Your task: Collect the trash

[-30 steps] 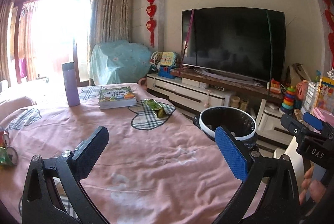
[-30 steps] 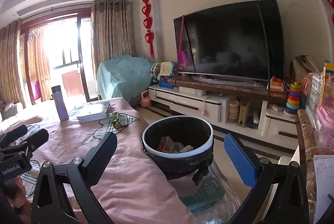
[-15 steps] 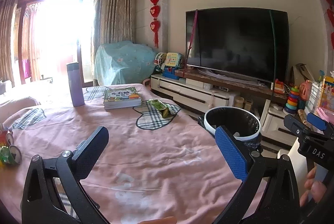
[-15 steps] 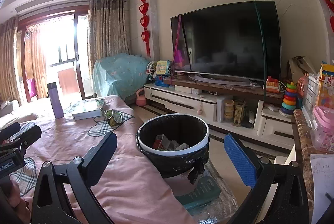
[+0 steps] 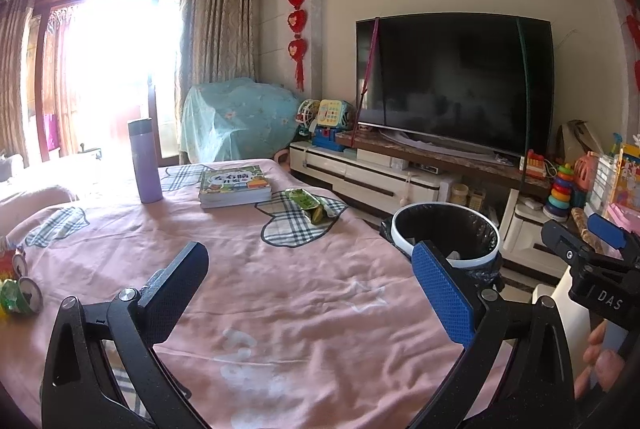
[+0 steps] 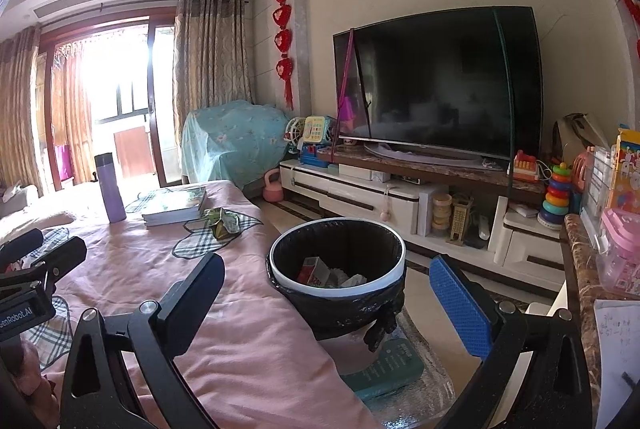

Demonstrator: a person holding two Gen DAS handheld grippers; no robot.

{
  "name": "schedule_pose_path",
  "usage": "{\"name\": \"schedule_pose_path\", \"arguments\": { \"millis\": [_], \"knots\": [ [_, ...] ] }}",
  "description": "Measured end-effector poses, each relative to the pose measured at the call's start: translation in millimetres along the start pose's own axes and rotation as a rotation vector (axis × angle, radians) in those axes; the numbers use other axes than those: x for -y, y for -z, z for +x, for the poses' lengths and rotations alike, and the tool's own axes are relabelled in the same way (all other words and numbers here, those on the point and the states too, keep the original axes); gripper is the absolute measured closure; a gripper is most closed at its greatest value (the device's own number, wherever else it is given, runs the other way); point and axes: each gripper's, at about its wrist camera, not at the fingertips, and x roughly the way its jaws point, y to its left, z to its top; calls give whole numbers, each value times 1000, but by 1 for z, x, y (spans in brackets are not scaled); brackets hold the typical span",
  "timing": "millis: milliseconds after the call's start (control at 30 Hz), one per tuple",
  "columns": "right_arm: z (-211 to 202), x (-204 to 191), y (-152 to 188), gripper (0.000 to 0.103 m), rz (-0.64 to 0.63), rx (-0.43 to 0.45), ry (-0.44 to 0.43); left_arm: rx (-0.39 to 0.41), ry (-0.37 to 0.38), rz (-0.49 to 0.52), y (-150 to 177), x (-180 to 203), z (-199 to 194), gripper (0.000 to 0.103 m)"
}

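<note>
Judging by the bin (image 6: pixel 336 271), which already held a carton and crumpled paper, the collecting was partly done. Left to fetch, from left to right: crushed cans (image 5: pixel 20 295) at the bedspread's (image 5: pixel 280 309) left edge and a green wrapper (image 5: pixel 310 205) near its far right edge, beside a book (image 5: pixel 234 185) with unreadable print. Both the left claw (image 5: pixel 308 293) and the right claw (image 6: pixel 332 305) gaped wide, holding nothing. Readable lettering: "DAS" on the right tool, "GenRobot.AI" on the left.
</note>
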Motion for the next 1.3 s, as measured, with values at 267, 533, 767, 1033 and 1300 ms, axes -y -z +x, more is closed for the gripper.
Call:
{"name": "schedule_pose_path", "arguments": {
  "millis": [267,533,767,1033,1300],
  "knots": [
    [0,-1,1,0,2,-1,-3,-5,-2,-7,2,0,1,0],
    [-4,-3,1,0,6,2,-11,-4,5,0,2,1,0,0],
    [-6,-4,0,0,7,3,-16,-6,7,1,3,2,0,0],
    [-6,-4,-1,0,8,6,-16,-6,6,5,4,1,0,0],
    [-6,-4,-1,0,7,5,-18,-8,8,6,4,1,0,0]
  ]
}}
